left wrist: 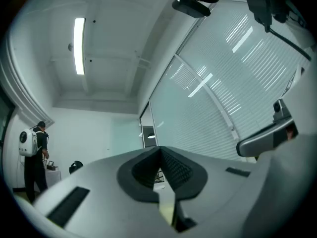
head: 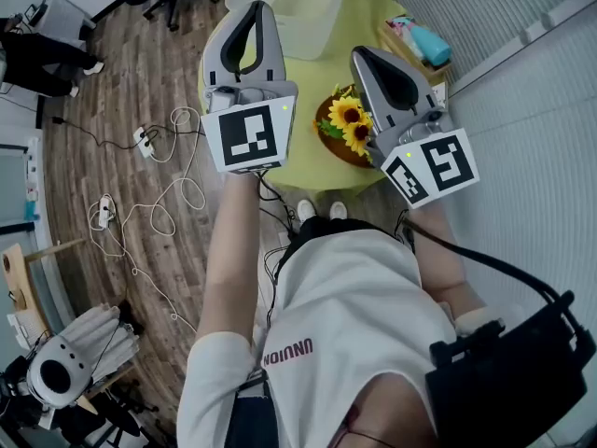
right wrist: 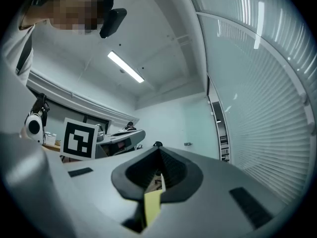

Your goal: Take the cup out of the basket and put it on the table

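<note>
I see no cup in any view. A brown basket (head: pixel 327 139) with sunflowers (head: pixel 352 123) stands on the round yellow-green table (head: pixel 359 12), partly hidden behind my grippers. Both grippers are held up high, close to the head camera, well above the table. The left gripper (head: pixel 256 7) has its jaws closed together with nothing between them. The right gripper (head: pixel 365 54) is likewise shut and empty. In the left gripper view the left gripper (left wrist: pixel 159 150) points at the ceiling, and in the right gripper view the right gripper (right wrist: pixel 159 150) does the same.
A translucent plastic bin (head: pixel 300 9) and a small tray of bottles (head: pixel 419 41) share the table. White cables (head: pixel 159 203) and a power strip (head: pixel 145 140) lie on the wooden floor at left. A blind-covered wall (head: pixel 532 110) runs along the right. A person with a backpack (left wrist: pixel 33 155) stands far off.
</note>
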